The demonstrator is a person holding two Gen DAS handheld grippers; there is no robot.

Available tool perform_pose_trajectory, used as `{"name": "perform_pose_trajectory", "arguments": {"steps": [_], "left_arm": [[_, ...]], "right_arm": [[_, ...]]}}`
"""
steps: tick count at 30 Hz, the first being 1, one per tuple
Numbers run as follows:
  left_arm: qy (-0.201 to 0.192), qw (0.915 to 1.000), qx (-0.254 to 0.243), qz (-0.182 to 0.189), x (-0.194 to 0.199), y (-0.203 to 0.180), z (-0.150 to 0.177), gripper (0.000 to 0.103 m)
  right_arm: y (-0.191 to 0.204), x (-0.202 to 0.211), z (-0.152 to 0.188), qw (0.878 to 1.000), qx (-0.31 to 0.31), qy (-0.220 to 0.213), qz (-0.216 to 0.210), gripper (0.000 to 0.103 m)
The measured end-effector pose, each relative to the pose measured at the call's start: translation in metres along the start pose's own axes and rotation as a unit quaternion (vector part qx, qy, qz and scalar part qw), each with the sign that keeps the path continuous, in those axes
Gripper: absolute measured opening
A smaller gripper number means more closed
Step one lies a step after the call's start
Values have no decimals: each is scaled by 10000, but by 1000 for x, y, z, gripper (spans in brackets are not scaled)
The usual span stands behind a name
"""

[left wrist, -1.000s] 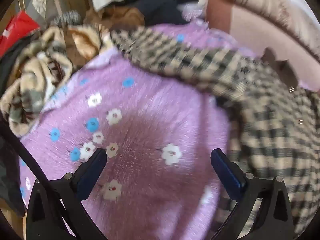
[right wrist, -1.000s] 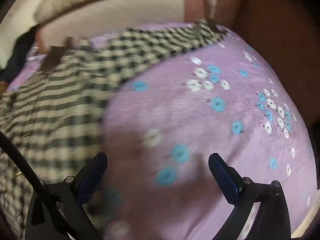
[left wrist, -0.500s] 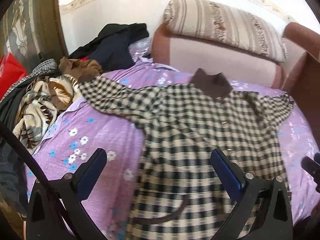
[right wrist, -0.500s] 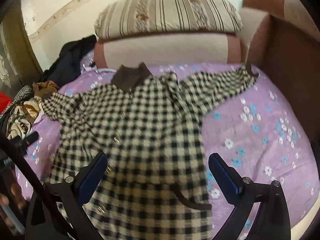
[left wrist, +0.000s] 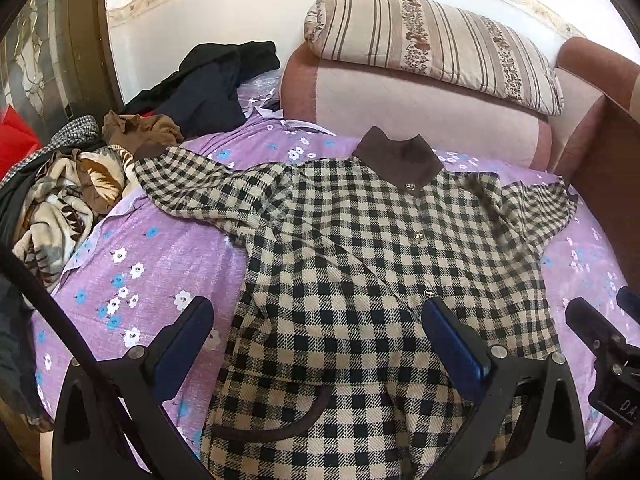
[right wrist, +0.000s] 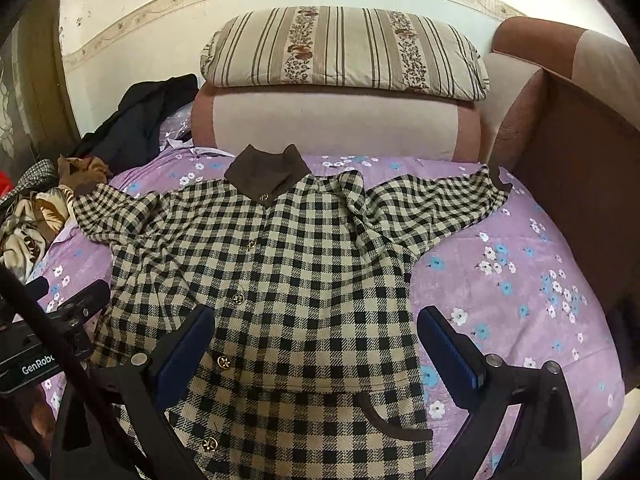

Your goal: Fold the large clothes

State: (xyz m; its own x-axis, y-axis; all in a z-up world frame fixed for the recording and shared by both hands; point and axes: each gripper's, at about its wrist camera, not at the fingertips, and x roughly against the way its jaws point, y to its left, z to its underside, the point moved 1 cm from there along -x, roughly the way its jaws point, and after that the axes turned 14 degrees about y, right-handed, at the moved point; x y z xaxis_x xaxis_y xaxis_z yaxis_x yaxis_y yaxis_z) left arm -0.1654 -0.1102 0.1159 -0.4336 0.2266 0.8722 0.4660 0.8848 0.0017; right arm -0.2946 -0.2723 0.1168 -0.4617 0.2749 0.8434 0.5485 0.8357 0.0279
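Observation:
A black-and-cream checked coat point(left wrist: 360, 264) point(right wrist: 280, 264) with a brown collar point(left wrist: 396, 158) point(right wrist: 266, 170) lies spread front-up on the purple flowered bedspread point(left wrist: 152, 248) point(right wrist: 520, 280). Its buttons run down the middle and both sleeves point(left wrist: 188, 176) point(right wrist: 436, 200) reach outward. My left gripper point(left wrist: 316, 340) hovers open above the coat's lower left part with nothing between its fingers. My right gripper point(right wrist: 316, 340) is open too, above the lower right part near a brown-trimmed pocket point(right wrist: 392, 420). Each gripper shows at the edge of the other's view.
A striped pillow point(right wrist: 344, 52) rests on the pink headboard point(right wrist: 332, 120) behind the collar. Dark clothes point(left wrist: 208, 80) and a heap of patterned garments point(left wrist: 60, 196) lie at the left. A brown wooden side panel point(right wrist: 580, 184) borders the bed on the right.
Both grippers have pulled back and up from close over the bedspread, so the whole coat is now in view. The coat lies spread flat; both grippers stayed open.

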Motion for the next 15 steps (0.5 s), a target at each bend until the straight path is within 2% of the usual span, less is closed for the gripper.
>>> {"name": "perform_pose_trajectory", "arguments": {"steps": [15], "left_arm": [[32,10000,44,-58,-6,2,-1,103]], "right_arm": [[4,-15,-2,9998,-127,137,-108,103]]}}
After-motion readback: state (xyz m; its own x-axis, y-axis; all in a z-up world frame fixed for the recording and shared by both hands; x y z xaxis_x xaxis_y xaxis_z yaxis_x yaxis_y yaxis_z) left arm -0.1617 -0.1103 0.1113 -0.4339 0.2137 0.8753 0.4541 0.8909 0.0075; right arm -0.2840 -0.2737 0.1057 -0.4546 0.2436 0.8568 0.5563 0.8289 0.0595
